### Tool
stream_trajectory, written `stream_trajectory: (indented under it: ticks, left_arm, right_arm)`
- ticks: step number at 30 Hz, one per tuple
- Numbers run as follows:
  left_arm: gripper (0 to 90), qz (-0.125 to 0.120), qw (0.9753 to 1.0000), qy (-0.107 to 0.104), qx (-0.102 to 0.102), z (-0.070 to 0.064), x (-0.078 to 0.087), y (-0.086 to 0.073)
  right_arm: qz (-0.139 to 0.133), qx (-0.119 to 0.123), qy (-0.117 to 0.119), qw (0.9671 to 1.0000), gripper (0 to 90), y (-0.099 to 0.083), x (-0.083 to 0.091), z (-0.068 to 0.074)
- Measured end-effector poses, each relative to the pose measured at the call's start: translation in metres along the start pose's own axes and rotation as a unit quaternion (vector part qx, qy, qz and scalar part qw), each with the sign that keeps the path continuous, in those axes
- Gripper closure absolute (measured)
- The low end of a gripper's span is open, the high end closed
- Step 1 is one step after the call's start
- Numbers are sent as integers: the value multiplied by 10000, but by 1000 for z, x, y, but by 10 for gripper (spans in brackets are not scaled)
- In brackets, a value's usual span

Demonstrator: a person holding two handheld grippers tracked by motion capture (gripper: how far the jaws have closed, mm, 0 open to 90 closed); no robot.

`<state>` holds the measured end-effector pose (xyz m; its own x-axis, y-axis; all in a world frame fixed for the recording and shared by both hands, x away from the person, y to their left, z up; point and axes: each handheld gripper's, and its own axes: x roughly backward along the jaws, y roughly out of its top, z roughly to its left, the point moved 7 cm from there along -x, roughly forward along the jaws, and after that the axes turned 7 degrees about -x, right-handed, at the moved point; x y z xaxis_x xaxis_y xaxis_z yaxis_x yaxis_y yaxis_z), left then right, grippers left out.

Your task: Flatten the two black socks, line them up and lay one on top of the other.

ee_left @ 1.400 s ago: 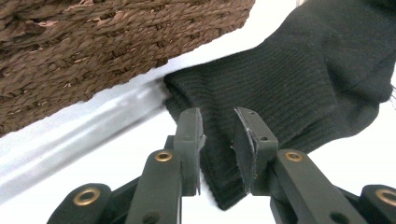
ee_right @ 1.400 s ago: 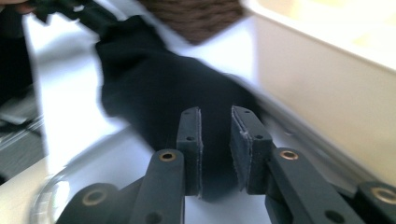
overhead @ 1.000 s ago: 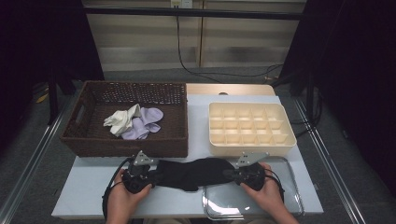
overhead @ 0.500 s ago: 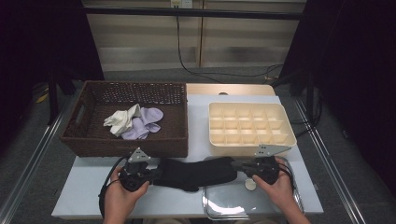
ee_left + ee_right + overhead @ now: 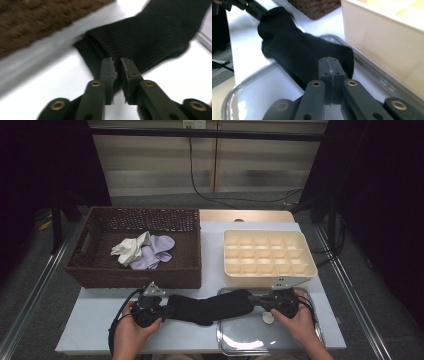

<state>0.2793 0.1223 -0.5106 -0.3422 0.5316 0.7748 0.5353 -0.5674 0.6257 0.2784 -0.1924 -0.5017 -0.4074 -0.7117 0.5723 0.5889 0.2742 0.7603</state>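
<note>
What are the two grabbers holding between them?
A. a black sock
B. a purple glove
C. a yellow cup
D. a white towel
A: the black sock stretches across the table between the left gripper and the right gripper, and each gripper view shows the fingers pinching one end of its dark ribbed fabric.

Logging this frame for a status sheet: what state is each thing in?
Black sock: stretched flat between both grippers, one end over the tray.
Left gripper: shut on the sock's cuff.
Right gripper: shut on the sock's other end.
Wicker basket: holds pale socks.
Divided box: compartments empty.
Clear tray: flat on the table.
</note>
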Motion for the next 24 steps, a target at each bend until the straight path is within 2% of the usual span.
stream_trajectory:
  ticks: [1,3,5,7,9,10,12,13,15,17,20,23,24]
  left_arm:
    - [793,18,10000,-27,21,1,0,0]
    - [755,-74,9998,121,146,6,5,0]
    - [735,-153,9993,96,315,8,8,1]
    - [710,-205,9990,64,392,7,5,3]
    - [681,-181,9994,107,275,5,0,5]
    - [689,-94,9995,16,291,3,-4,5]
    - [741,15,9997,151,180,3,-10,5]
    - [812,53,9998,66,176,2,-11,6]
    - [854,46,9996,232,136,2,-6,10]
    - [859,-25,9996,249,93,0,2,14]
    - [859,-58,9995,264,161,3,8,11]
    - [859,42,9994,259,234,5,5,3]
    - [858,75,9995,192,234,5,4,1]
  right_arm:
    - [35,2,-3,10000,900,-2,-1,-1]
    - [69,22,-13,10000,900,-4,-1,-2]
    - [37,-10,13,10000,898,-4,-2,-3]
    - [40,9,0,10000,896,-3,-3,-3]
    - [93,52,-4,9999,894,-5,-5,-3]
    - [108,31,5,9999,894,-5,-5,-2]
    - [116,83,2,9999,894,-5,-6,-2]
    - [124,98,-22,9999,894,-5,-6,-1]
    - [147,114,-21,9998,895,-6,-7,-1]
    - [114,109,-50,9999,897,-5,-6,-2]
    - [66,83,-12,9999,898,-3,-5,-3]
    - [81,121,-15,9999,900,-3,-5,-2]
    - [81,124,-15,9999,900,-3,-6,-2]
